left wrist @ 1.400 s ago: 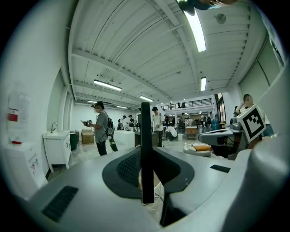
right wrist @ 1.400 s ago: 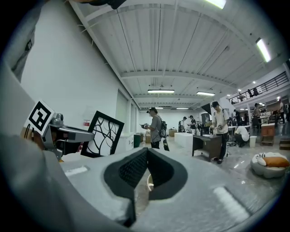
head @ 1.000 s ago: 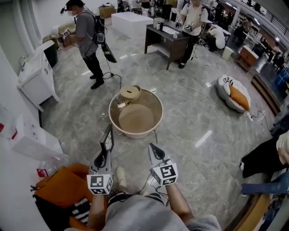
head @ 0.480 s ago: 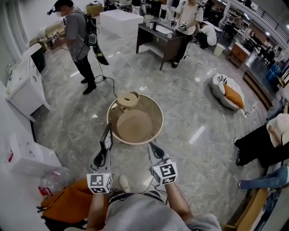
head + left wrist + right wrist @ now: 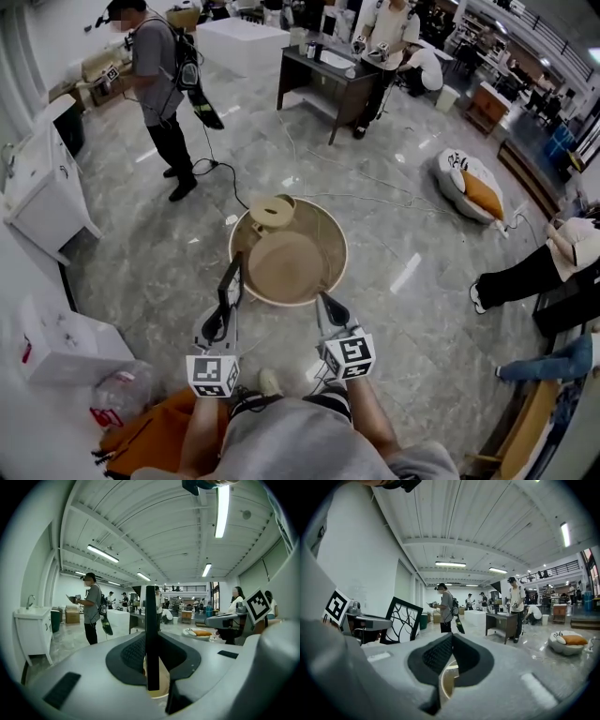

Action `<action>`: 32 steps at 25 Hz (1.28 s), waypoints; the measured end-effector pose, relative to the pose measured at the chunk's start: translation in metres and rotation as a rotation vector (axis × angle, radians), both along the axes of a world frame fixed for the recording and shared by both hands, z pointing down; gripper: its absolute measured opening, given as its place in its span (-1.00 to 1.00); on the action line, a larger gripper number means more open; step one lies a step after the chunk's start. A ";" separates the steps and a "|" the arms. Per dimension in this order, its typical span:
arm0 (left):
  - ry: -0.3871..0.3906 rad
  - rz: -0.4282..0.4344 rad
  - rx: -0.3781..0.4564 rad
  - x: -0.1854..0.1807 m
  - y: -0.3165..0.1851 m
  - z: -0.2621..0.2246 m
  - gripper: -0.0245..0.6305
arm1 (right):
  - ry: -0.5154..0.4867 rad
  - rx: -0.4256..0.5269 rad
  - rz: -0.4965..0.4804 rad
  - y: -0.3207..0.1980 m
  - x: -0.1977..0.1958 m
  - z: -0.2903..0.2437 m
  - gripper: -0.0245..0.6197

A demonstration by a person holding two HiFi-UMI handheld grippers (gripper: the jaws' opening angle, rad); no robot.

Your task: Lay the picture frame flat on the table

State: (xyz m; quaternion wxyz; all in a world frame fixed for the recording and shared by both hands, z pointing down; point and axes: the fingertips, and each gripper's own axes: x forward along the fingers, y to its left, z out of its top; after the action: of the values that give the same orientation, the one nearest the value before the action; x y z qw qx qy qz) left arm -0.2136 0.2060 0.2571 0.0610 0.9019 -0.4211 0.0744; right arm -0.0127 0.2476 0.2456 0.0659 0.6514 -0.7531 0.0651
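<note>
As the person has walked forward since the earlier frames, the round surface (image 5: 286, 267) now lies larger and just ahead of both grippers, while the orange bag (image 5: 155, 436) has slid lower toward the bottom left corner of the head view. The left gripper (image 5: 223, 317) holds the black frame (image 5: 232, 281) as before, its fingers (image 5: 131, 653) clamped on the thin edge, so the frame stands upright in the air with its top against the near rim of the surface, not laid on it. The right gripper (image 5: 323, 300) is just beside, its fingers closed together on nothing.
</note>
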 end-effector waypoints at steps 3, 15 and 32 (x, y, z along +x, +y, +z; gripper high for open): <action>0.010 0.009 -0.011 -0.005 -0.013 0.006 -0.68 | 0.009 -0.007 0.015 -0.007 -0.004 0.004 -0.93; 0.009 -0.003 -0.021 0.008 -0.055 0.015 -0.68 | -0.010 -0.023 0.034 -0.045 0.019 0.020 -0.93; -0.014 -0.084 -0.138 0.067 -0.230 0.086 -0.68 | -0.033 -0.151 -0.088 -0.251 0.071 0.100 -0.93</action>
State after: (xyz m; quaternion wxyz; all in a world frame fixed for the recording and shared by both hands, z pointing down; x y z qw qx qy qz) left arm -0.1469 -0.0237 0.3436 0.1233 0.8765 -0.4529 0.1068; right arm 0.0581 -0.0035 0.3454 0.1053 0.6097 -0.7749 0.1291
